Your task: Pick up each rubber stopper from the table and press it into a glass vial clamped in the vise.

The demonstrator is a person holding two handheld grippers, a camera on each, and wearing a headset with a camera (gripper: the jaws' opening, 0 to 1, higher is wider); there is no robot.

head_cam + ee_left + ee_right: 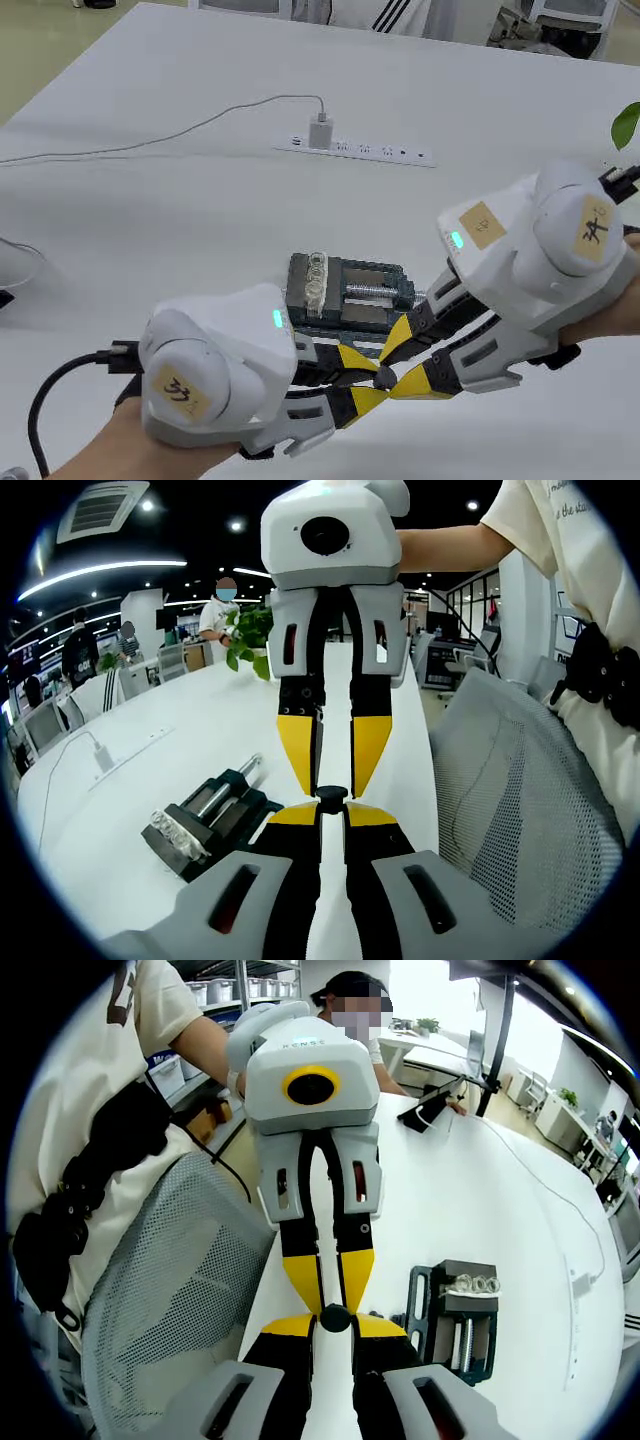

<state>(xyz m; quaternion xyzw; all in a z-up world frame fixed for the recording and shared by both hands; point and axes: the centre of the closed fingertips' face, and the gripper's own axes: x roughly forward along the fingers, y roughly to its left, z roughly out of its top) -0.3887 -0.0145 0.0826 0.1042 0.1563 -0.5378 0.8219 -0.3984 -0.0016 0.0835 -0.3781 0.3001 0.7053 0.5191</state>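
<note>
Overhead, in the head view, I am holding my left gripper (374,380) and my right gripper (398,377) tip to tip. A small dark rubber stopper (386,378) is sitting right where the two sets of yellow tips are meeting. Both pairs of jaws are drawn in to a narrow slit, but I cannot tell which pair is actually pinching the stopper. The vise (380,295) is lying on the white table (200,220) just beyond the tips, and the glass vials (317,275) are standing in a row inside it, toward the left gripper's side. A power strip (355,150) is lying well beyond that.

In the left gripper view, my own jaws are showing only a thin gap, and the stopper (331,795) is resting at their tips. The right gripper (332,780) is pointing straight back at them, touching the same stopper. The vise (215,810) is lying near, off to the left of my jaws.

In the right gripper view, my jaws are likewise nearly closed with the stopper (335,1317) at their tips — the left gripper (335,1300) is facing them. The vise (455,1320) is lying just to the right, with the vials (470,1283) at its far end.
</note>
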